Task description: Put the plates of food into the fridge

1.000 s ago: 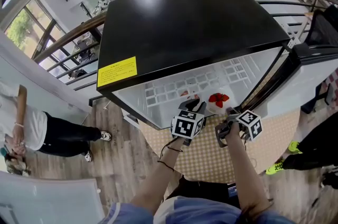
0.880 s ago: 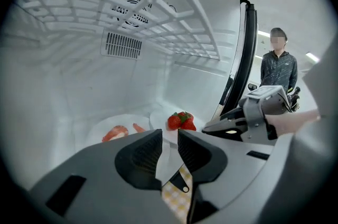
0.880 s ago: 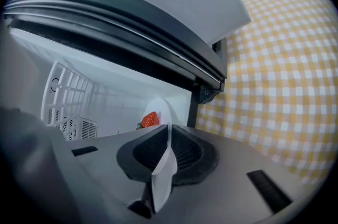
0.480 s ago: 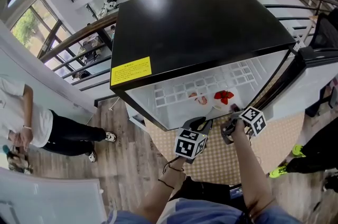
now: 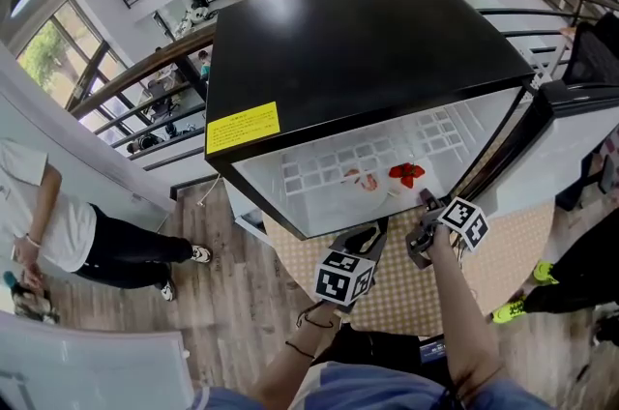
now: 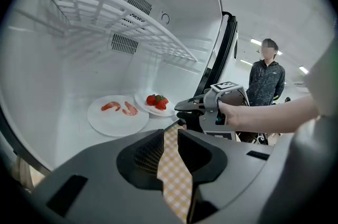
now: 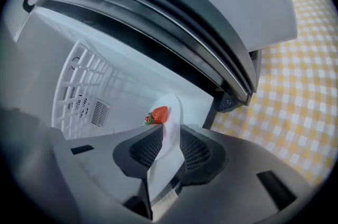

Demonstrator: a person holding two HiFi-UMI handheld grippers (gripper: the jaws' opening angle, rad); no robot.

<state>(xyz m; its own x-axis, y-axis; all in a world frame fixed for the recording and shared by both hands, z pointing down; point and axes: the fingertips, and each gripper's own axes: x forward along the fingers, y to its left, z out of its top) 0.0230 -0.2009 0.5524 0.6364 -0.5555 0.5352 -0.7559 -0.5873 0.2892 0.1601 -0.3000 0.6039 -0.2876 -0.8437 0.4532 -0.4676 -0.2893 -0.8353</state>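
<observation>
Inside the open black fridge (image 5: 358, 31) a white plate of shrimp (image 5: 363, 179) (image 6: 117, 116) lies flat on the white floor. Beside it on the right is a white plate of strawberries (image 5: 406, 176) (image 6: 154, 103). My right gripper (image 5: 425, 203) (image 7: 170, 130) is at the fridge's mouth, shut on the near rim of the strawberry plate (image 7: 170, 106); the left gripper view shows it (image 6: 180, 108) at that rim. Outside the fridge and lower, over the checked cloth, my left gripper (image 5: 366, 234) (image 6: 170, 134) is open with nothing between its jaws.
The fridge door (image 5: 571, 128) stands open at the right. A white wire shelf (image 6: 116, 17) spans the fridge above the plates. A yellow checked cloth (image 5: 406, 287) lies below the opening. One person (image 6: 266, 80) stands beyond the door, another (image 5: 58, 224) at the far left.
My left gripper has drawn back and down out of the fridge, away from the shrimp plate. The right gripper has stayed at the strawberry plate's rim.
</observation>
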